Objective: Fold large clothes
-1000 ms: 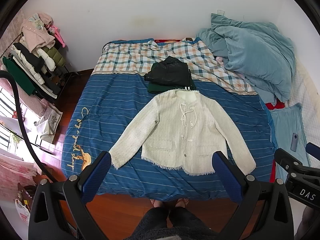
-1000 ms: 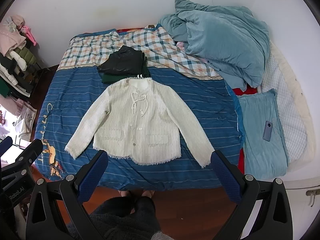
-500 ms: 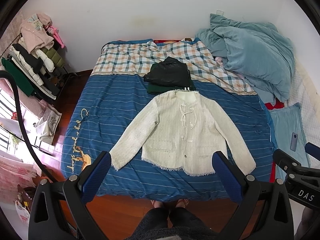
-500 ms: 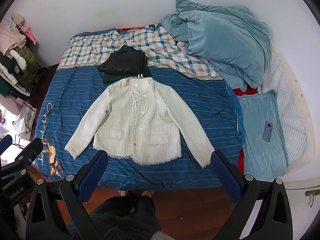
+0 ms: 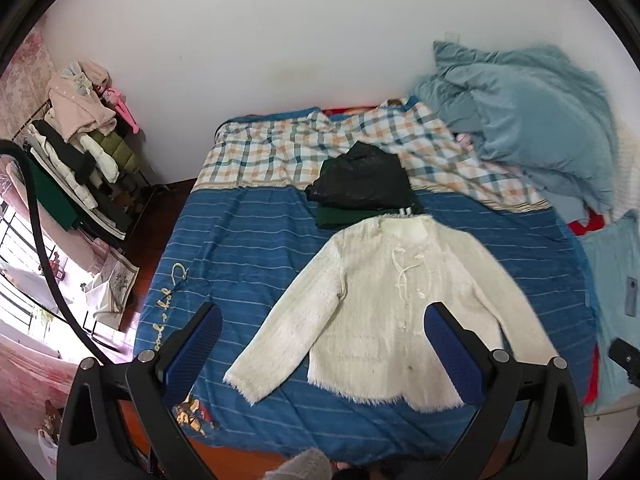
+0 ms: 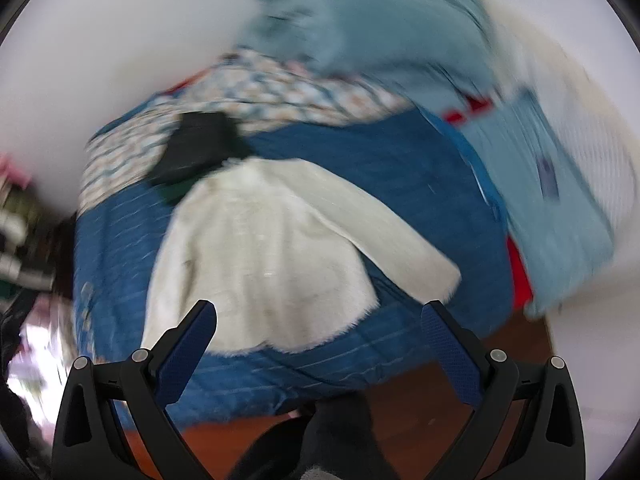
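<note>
Above the foot of the bed, the left gripper [image 5: 322, 348] hung with its two blue-padded fingers spread wide, holding nothing and touching nothing; between them lay the left sleeve and lower front of one cream tweed jacket [image 5: 396, 308]. That jacket lay flat and face up on the blue striped bedspread [image 5: 248, 248], both sleeves angled outward, its fringed hem toward the bed's near edge.

Far left in the left wrist view stood one clothes rack [image 5: 76, 160] crowded with coats, well apart from the bed. Just beyond the jacket's collar sat one stack of two folded dark garments [image 5: 362, 186], a black one on a green one, touching the collar. Behind it spread a plaid sheet [image 5: 272, 152]; farther right, a heaped pale blue duvet [image 5: 532, 120], then one phone [image 5: 632, 296] on a light blue pillow.

The right wrist view was heavily blurred. The right gripper [image 6: 320, 346] likewise stood wide apart and empty, over the jacket's [image 6: 264, 252] hem, with the right sleeve stretching off to the right. Nothing lay on the jacket.
</note>
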Demonstrator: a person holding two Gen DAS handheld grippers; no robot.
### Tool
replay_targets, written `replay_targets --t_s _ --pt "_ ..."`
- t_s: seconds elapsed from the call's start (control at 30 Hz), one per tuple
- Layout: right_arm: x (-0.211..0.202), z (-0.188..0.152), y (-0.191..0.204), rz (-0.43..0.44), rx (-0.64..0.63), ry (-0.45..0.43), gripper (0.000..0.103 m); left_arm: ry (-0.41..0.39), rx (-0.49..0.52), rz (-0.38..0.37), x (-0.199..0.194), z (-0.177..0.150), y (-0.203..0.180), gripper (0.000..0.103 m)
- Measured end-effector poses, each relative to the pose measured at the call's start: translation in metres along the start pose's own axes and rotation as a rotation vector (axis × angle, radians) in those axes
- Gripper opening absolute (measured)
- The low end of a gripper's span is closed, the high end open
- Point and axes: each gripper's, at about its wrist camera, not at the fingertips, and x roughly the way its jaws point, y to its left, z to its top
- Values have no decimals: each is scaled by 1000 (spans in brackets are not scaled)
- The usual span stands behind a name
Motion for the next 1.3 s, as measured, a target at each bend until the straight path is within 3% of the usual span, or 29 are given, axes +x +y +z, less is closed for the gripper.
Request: replay_targets --t_s 0.03,0.1,0.13,0.17,0.3,0.4,0.5,0.73,0.77,0.8,0.87,0.93,1.03,1.13,1.23,1.3 --pt "26 1 -20 -19 59 23 101 9 -5 16 19 -1 -5 103" --pt "76 1 -59 -28 147 75 87 33 -19 51 50 -4 -14 103" --pt "100 1 -76 -39 184 101 75 42 -31 68 63 -6 -16 103" --pt "128 0 -99 -48 225 132 71 59 -47 87 87 -10 -24 103" --pt "229 -9 -187 -66 399 205 72 142 -54 166 159 -26 -48 103" --pt "304 -19 -255 -111 507 256 83 227 -45 217 220 -47 -66 103" --pt "367 -37 -309 -138 597 275 83 313 -30 238 280 -73 -82 103" --pt "479 -65 -347 2 759 354 86 433 18 277 376 -109 -116 103" --pt "484 -64 -345 -14 754 359 81 437 19 274 385 -111 -119 103" --pt "485 -59 -339 -36 729 353 68 434 24 268 392 -112 -123 103" --pt "481 -46 -323 -102 649 349 15 429 44 260 403 -112 -133 103" --pt "466 -34 -314 -102 622 316 12 406 56 240 408 -110 -137 103" --pt "419 -9 -307 -104 624 203 12 394 53 218 408 -109 -135 103" --pt "365 27 -290 -53 603 79 12 396 8 218 406 -105 -117 103" --pt "325 76 -240 34 513 1 12 406 -91 237 400 -101 -70 103" --pt "313 106 -181 122 412 -29 12 406 -157 263 395 -100 -38 103"
